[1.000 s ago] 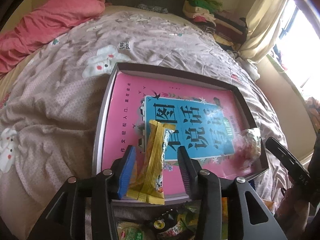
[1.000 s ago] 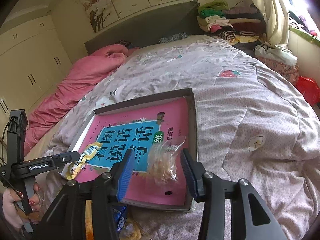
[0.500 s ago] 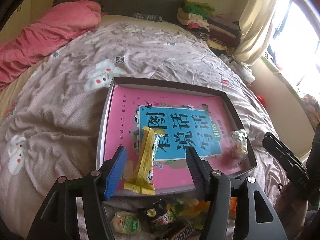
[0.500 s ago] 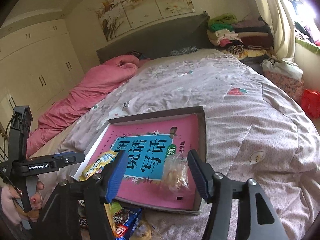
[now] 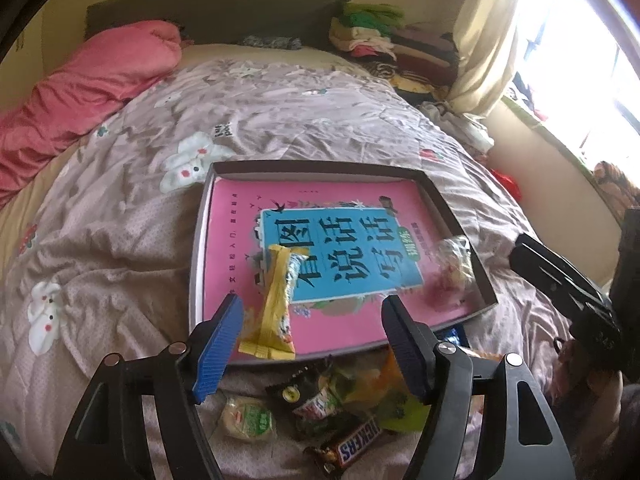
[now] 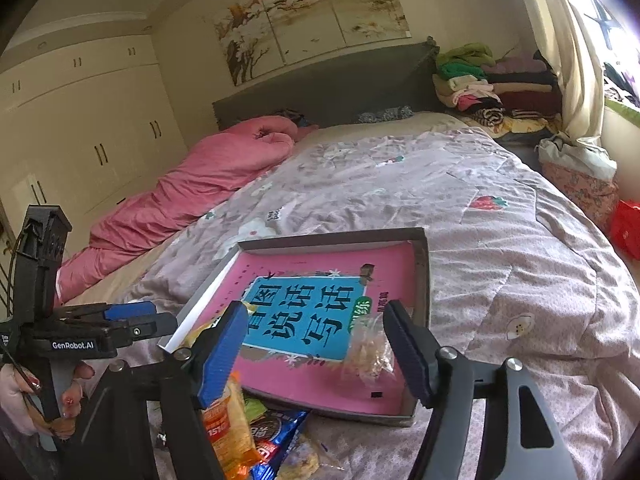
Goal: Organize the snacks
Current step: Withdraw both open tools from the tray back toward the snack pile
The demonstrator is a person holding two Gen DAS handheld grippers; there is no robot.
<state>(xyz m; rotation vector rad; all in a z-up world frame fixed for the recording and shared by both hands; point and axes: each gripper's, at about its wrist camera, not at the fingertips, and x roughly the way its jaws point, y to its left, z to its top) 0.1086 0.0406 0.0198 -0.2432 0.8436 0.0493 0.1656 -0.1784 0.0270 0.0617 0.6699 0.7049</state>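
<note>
Soft quilt (image 5: 120,240) under my tray (image 5: 320,168) could tip it, spilling the yellow packet (image 5: 276,304) and clear bag (image 6: 370,350), while my left gripper (image 5: 312,344) and right gripper (image 6: 316,350) gape empty.

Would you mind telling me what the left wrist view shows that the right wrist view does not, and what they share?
Only the left wrist view shows the Snickers bar, a round green-labelled snack and the full yellow wrapper lying in the box.

Only the right wrist view shows the white wardrobe, the wall painting, an orange packet and a blue packet in front of the box.

Both show the box holding the pink book, the clear bag inside it, the pink quilt, and open fingers.
</note>
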